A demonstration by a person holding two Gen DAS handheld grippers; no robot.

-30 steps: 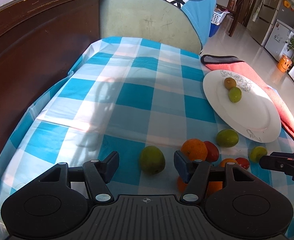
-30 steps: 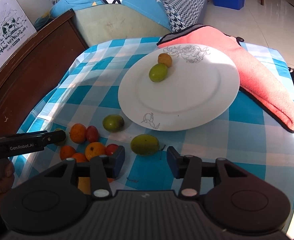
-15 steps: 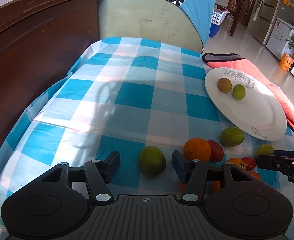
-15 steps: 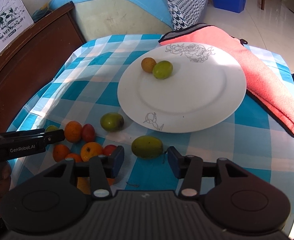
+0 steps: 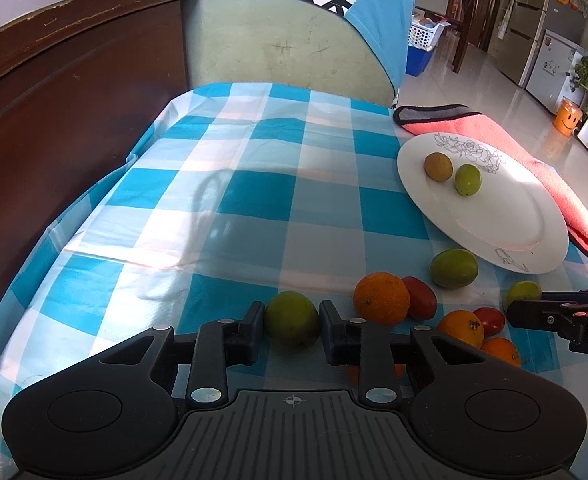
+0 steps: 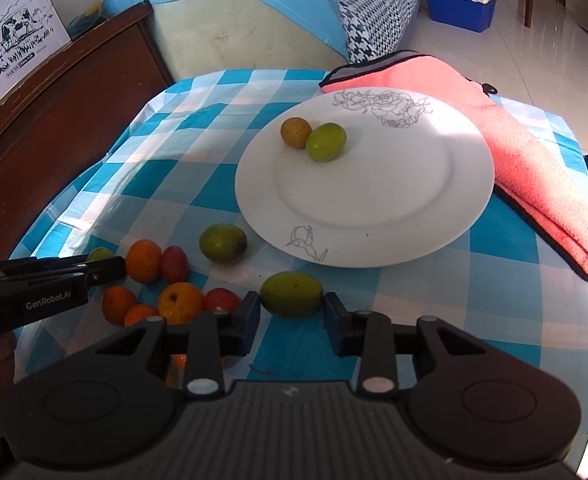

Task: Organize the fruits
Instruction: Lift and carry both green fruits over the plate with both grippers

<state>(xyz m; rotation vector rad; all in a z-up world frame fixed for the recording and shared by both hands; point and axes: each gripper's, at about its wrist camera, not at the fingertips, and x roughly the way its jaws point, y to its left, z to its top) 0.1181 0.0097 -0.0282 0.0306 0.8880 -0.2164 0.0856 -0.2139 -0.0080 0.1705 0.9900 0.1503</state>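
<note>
Two fruits on plate [image 6: 374, 216]; about nine left on cloth. Left gripper [image 5: 292, 330] just closed onto green fruit [image 5: 291, 318]; right gripper [image 6: 292, 316] just closing, pads touching green mango [image 6: 291, 294].

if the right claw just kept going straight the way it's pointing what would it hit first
The green fruit already between the right claw's fingers, which have just been closing and look pressed on it. Past it lies the white plate's near rim, though depth is hard to judge.

Both grippers are matte black plastic: left gripper [image 5: 292, 330] and right gripper [image 6: 293, 322] each have a ribbed centre plate w/ a small crosshair mark, two round side discs, silver pivot screws. Fingers [image 5: 250, 332] end in dark blue-ish pads. White "GenRobot.AI" lettering runs along the left one's side.
</note>
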